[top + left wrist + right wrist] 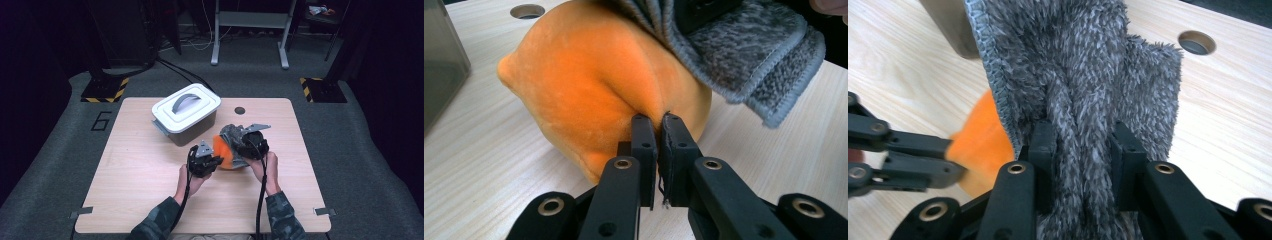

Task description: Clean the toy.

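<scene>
At the centre of the high view, the left gripper (214, 161) pinches the orange plush cloth (223, 151) between nearly closed jaws, while just right the right gripper (239, 141) clamps a fold of the grey fuzzy cloth (233, 132) draped over it.

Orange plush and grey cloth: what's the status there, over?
Left gripper shut on orange plush. Right gripper shut on grey cloth, draped over the plush. Lidded bin stands clear behind; nothing in the way.
</scene>
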`<state>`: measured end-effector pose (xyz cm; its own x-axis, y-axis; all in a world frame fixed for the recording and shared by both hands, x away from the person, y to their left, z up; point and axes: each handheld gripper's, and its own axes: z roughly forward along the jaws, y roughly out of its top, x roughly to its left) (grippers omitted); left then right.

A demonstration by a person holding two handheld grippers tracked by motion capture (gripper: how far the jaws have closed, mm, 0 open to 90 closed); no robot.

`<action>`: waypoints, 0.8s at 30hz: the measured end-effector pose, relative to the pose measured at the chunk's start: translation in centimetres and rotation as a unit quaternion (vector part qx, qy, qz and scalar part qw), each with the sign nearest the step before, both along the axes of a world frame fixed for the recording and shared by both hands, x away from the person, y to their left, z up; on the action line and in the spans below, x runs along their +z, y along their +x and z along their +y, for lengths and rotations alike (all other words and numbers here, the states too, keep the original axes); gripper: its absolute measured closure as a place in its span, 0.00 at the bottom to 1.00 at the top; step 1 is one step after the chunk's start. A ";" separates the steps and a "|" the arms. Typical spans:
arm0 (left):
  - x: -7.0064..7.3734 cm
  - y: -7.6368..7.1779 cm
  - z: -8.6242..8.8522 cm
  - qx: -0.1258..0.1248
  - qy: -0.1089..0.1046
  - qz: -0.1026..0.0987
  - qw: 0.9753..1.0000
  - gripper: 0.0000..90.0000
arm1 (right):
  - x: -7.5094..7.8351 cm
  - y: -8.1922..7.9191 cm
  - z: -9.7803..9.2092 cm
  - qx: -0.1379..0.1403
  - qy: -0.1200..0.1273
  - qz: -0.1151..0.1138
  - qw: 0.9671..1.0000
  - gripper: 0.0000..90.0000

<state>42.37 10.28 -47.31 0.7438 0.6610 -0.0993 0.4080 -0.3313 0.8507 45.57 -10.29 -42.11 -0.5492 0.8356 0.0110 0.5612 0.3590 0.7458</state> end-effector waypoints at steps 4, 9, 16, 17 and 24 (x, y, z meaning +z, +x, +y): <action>-0.1 0.1 0.0 0.001 -0.003 0.003 1.000 0.95 | -0.3 0.2 -0.9 -0.017 -0.005 0.005 1.000 0.77; -0.2 0.0 -0.1 0.003 -0.005 0.007 1.000 0.95 | -0.9 0.4 -2.2 -0.034 -0.002 0.019 0.999 0.76; -0.4 0.3 0.2 0.005 -0.002 0.006 1.000 0.95 | -2.1 0.7 -3.9 -0.063 -0.017 0.033 0.997 0.77; -0.4 0.3 0.2 0.006 -0.001 0.008 1.000 0.95 | -2.3 0.8 -4.1 -0.064 -0.017 0.034 0.997 0.77; -0.6 0.4 0.6 0.012 -0.006 0.012 1.000 0.95 | -4.4 1.5 -5.2 -0.081 -0.025 0.064 0.994 0.77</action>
<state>42.82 10.84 -47.93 0.7249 0.6772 -0.1259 0.4369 -0.3109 0.8441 47.12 -15.45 -46.47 -0.4040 0.9143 0.0283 0.7045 0.2913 0.6472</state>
